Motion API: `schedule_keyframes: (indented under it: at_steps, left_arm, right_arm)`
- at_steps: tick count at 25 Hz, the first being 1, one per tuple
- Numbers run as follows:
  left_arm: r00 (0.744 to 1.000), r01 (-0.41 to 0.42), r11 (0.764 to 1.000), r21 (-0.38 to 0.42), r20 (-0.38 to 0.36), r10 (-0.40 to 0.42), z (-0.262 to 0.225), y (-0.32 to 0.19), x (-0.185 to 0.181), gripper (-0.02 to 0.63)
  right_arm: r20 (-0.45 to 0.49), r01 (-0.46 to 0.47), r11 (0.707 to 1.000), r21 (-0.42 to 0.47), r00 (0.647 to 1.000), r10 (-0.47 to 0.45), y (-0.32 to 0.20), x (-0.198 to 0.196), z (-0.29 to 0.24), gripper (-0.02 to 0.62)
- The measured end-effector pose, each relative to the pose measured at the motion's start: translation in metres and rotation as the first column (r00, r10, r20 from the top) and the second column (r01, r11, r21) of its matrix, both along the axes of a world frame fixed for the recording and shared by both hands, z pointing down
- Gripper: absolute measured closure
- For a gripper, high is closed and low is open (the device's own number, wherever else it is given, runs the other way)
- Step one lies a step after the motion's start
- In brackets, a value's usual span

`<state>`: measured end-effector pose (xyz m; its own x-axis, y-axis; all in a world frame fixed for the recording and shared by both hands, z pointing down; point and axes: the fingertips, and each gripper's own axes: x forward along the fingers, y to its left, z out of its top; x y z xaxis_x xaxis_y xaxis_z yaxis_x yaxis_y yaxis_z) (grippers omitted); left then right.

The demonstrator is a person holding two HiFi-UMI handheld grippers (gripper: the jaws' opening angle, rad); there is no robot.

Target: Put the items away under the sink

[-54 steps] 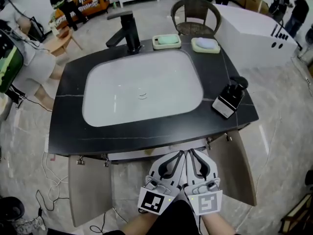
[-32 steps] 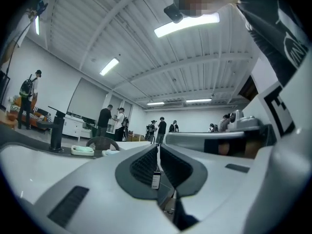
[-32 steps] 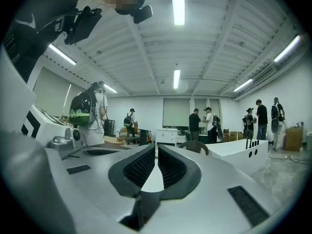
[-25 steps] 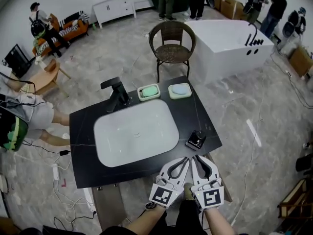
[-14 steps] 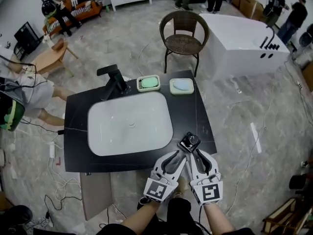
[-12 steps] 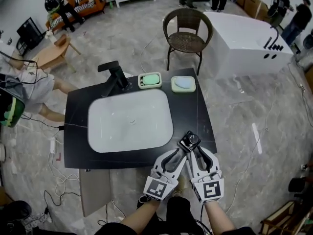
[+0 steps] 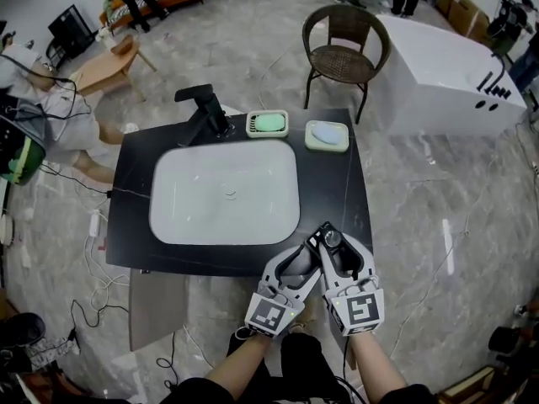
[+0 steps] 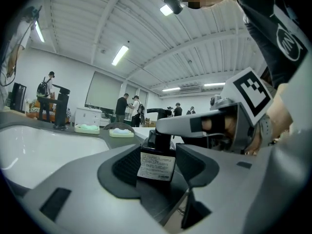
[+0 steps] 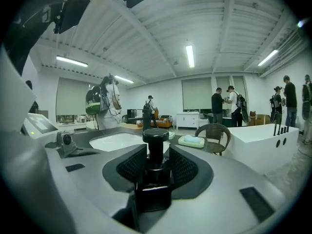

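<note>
Black vanity countertop: we're at the pickup step, with the pump bottle standing lower right of centre.
Jaws of the left gripper, just opening, stand wide around it; the right gripper flanks its neck narrowly, seemingly unpressed. Next we clamp and lift.

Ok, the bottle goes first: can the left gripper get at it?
Probably yes: the bottle stands between the left gripper's jaws, which have just been opening. The right gripper's jaws flank its pump too.

The floor is grey stone. A brown chair stands by a white bathtub. Long lights glow overhead.
</note>
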<state>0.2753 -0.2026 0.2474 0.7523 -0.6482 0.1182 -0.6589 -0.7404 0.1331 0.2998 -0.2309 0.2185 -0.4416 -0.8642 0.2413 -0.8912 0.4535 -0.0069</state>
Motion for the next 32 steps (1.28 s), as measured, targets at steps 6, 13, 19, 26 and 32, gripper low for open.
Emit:
schedule_keyframes:
  at_steps: [6, 13, 19, 26, 32]
  left_arm:
    - [1.000, 0.028, 1.000, 0.000, 0.008, -0.028, 0.000, -0.005, 0.001, 0.390]
    - [0.999, 0.039, 0.999, 0.000, 0.007, -0.039, 0.000, 0.001, 0.000, 0.387]
    - [0.999, 0.046, 0.999, -0.019, 0.003, -0.046, 0.002, 0.005, -0.002, 0.365]
    - [0.998, 0.068, 0.998, -0.005, 0.018, -0.068, -0.005, 0.006, -0.014, 0.324]
    - [0.997, 0.080, 0.997, 0.008, 0.012, -0.080, -0.008, 0.009, -0.037, 0.307]
  right_arm:
    - [-0.029, 0.054, 0.997, 0.055, 0.998, -0.052, -0.013, -0.007, -0.008, 0.469]
    - [-0.022, 0.079, 0.994, 0.080, 0.997, -0.077, -0.012, -0.009, -0.007, 0.492]
    - [-0.013, 0.115, 0.991, 0.071, 0.993, -0.114, -0.007, -0.017, -0.012, 0.492]
    - [0.011, 0.148, 0.983, 0.111, 0.989, -0.150, -0.002, -0.036, -0.029, 0.492]
    - [0.002, 0.215, 0.969, 0.124, 0.976, -0.217, 0.008, -0.065, -0.038, 0.492]
